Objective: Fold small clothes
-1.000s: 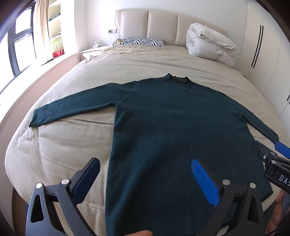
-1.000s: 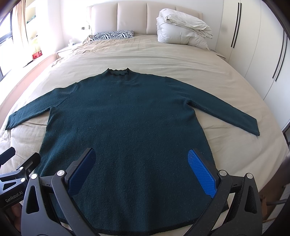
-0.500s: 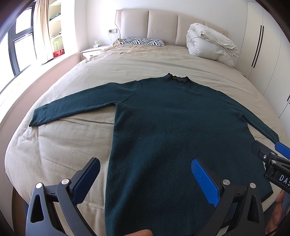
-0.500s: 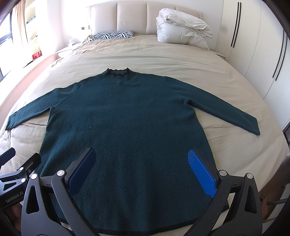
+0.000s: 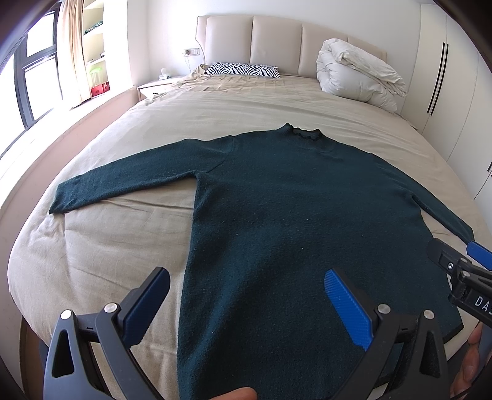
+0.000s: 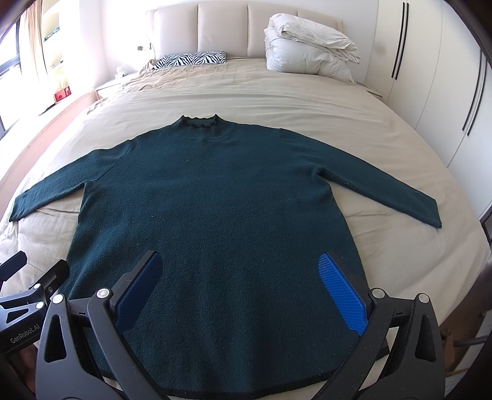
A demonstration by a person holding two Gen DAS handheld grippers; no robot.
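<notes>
Two claws hover above the near end of a bed (image 6: 307,101), each with its blue-padded fingers spread wide and nothing between them. A dark green sweater (image 6: 215,215) lies flat on the beige bedsheet (image 5: 215,101), collar (image 6: 198,123) toward the headboard (image 6: 246,21) and hem toward the cameras, both sleeves stretched out to the sides and angled slightly down.

The left claw (image 5: 246,304) sits over the sweater's left side seam: its left finger hangs above bare sheet and its right finger above the knit body. In this view the right claw (image 5: 467,277) shows at the right edge, near the cuff of the right sleeve. The right claw (image 6: 240,292) is centred over the lower body of the sweater, both fingers above the fabric just ahead of the dark-trimmed hem. The left claw (image 6: 30,283) appears at the lower left of that view, beside the hem corner.

At the head of the bed rest a zebra-print pillow (image 5: 243,69) and a folded white duvet (image 5: 356,77). White wardrobe doors (image 6: 430,77) line the right wall.
</notes>
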